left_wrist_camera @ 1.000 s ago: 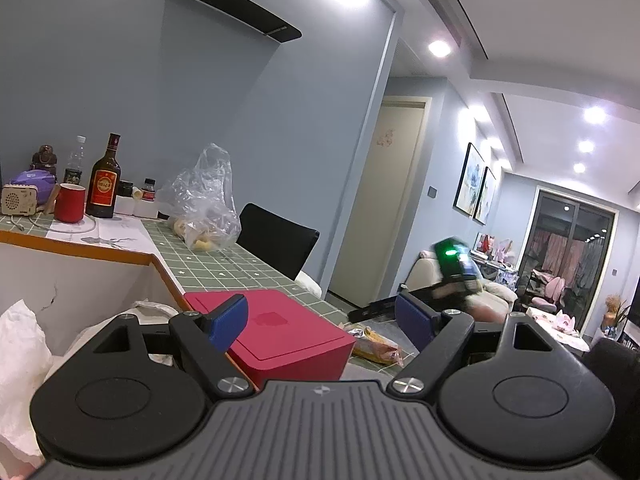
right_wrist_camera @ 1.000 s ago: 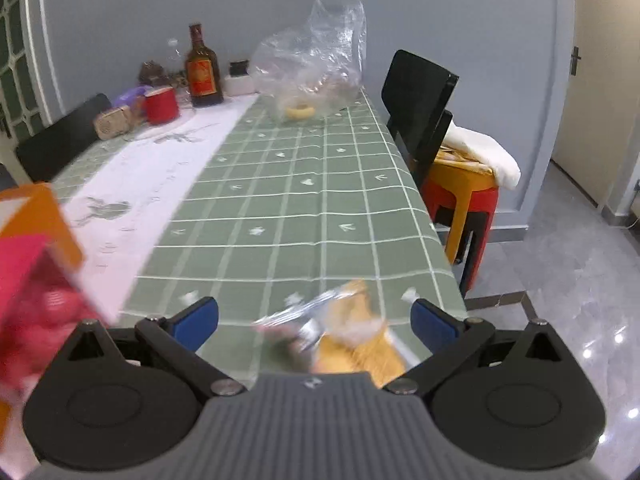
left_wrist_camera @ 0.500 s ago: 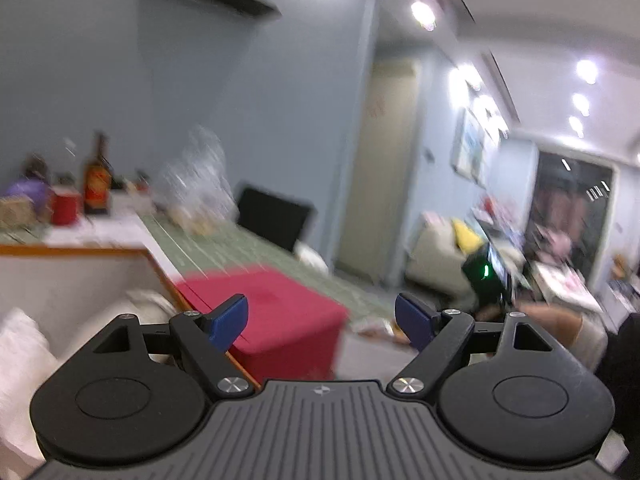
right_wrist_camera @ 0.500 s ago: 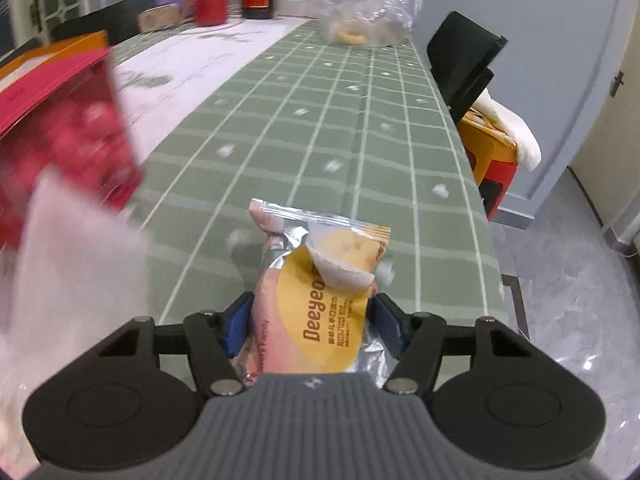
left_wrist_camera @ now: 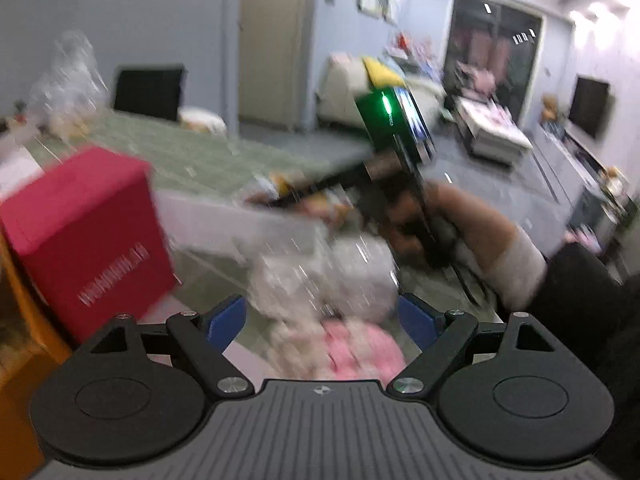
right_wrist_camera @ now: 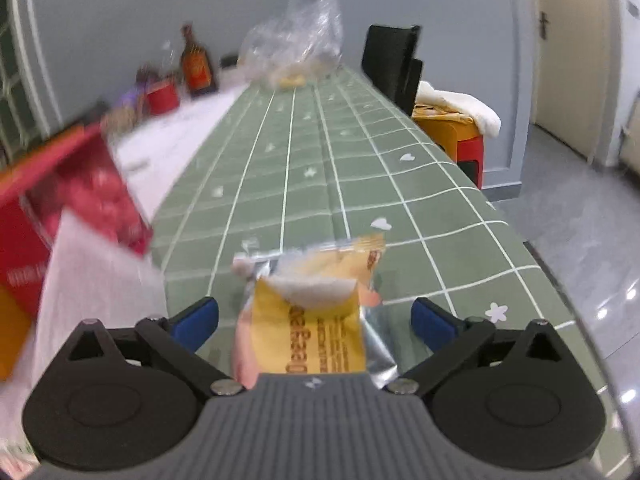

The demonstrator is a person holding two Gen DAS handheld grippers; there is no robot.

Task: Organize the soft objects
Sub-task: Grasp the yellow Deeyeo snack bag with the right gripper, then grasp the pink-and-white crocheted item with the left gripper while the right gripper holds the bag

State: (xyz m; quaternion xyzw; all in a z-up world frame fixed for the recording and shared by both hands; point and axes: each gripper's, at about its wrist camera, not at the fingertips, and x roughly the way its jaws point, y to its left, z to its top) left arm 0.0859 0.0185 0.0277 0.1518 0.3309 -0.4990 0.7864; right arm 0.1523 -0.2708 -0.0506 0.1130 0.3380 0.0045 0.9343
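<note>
Green checked cloth is covering the long table (right_wrist_camera: 320, 184), which is running away toward a grey wall. At its far end a clear bag (right_wrist_camera: 298, 48), a bottle (right_wrist_camera: 196, 66) and a red mug (right_wrist_camera: 162, 98) are standing; a black chair (right_wrist_camera: 394, 66) and an orange stool (right_wrist_camera: 448, 132) are sitting along its right edge, with a door and glossy floor beyond.

A red box (right_wrist_camera: 76, 196) is sitting at the table's near left corner, blurred in both views.

The right gripper (right_wrist_camera: 314, 322) has just been opening: half a second earlier its blue pads were clamped on the yellow snack packet (right_wrist_camera: 312, 312), and now the fingers are standing wide apart with the packet lying loose between them, near the table's near edge. That is reading as a release, so the packet is probably being left where it lies, or re-gripped; which one cannot be told.

The left gripper (left_wrist_camera: 322, 322) is tilting down over a blurred pile of clear wrappers (left_wrist_camera: 320, 276) and something pink (left_wrist_camera: 356, 350), its fingers apart and touching nothing. A second ago it was facing the room; now it is looking at the right hand (left_wrist_camera: 452, 224) across the pile, likely seeking the next soft item.
</note>
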